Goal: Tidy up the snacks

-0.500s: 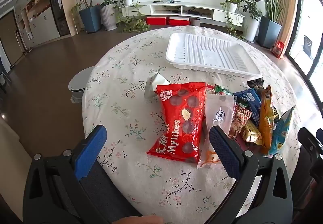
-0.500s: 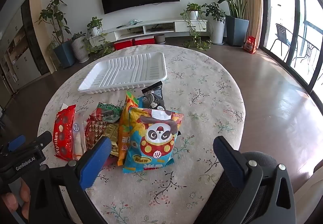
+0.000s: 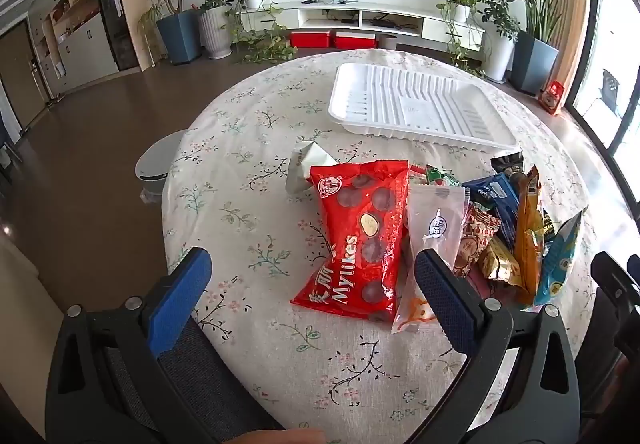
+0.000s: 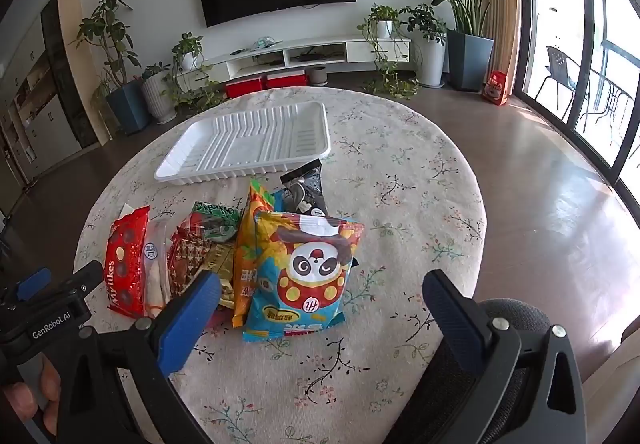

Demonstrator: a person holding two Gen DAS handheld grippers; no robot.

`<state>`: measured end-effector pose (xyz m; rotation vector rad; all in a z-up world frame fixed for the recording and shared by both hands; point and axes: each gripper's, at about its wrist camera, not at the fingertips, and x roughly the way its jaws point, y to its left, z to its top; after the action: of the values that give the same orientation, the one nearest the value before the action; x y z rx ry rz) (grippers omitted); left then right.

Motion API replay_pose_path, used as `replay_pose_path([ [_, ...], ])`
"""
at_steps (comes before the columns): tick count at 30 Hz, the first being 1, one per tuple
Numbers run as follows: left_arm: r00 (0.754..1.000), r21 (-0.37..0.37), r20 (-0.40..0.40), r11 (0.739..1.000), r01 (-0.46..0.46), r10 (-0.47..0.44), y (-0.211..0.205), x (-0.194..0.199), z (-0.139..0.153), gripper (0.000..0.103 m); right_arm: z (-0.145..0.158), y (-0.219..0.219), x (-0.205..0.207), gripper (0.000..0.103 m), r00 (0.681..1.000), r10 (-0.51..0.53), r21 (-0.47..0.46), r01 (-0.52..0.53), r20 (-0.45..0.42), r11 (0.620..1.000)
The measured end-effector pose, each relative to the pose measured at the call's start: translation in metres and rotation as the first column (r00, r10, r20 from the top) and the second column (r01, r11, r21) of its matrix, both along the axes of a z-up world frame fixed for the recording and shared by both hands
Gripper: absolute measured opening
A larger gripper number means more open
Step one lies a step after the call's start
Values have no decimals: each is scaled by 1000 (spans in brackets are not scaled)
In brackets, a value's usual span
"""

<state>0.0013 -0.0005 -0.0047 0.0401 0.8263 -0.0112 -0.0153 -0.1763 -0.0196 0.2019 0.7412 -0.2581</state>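
A pile of snack packets lies on the round floral table. A red Mylikes bag is at its left, with a clear wrapped snack beside it and a blue panda bag at its right. Behind the pile sits an empty white ribbed tray. My left gripper hovers open above the near table edge, in front of the red bag. My right gripper is open too, just short of the panda bag. Neither holds anything.
An orange packet, a dark packet and several small wrapped snacks fill the pile. A grey chair back sits below the left gripper, another chair under the right. A white bin stands left of the table.
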Motion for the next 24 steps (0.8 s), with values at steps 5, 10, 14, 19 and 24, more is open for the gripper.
replay_pose_path([
  [5,1000,4,-2,1000,0,0,0,0,-1,103,0,0,0,103,1000,1,2,-1,-1,1000],
  [10,1000,7,-5,1000,0,0,0,1,-2,103,0,1,0,103,1000,0,2,0,-2,1000],
  [14,1000,7,-5,1000,0,0,0,1,-3,103,0,1,0,103,1000,0,2,0,-2,1000],
  [19,1000,7,-6,1000,-1,1,0,1,-4,103,0,1,0,103,1000,1,2,-1,-2,1000],
  [24,1000,7,-7,1000,-1,1,0,1,-4,103,0,2,0,103,1000,0,2,0,-3,1000],
])
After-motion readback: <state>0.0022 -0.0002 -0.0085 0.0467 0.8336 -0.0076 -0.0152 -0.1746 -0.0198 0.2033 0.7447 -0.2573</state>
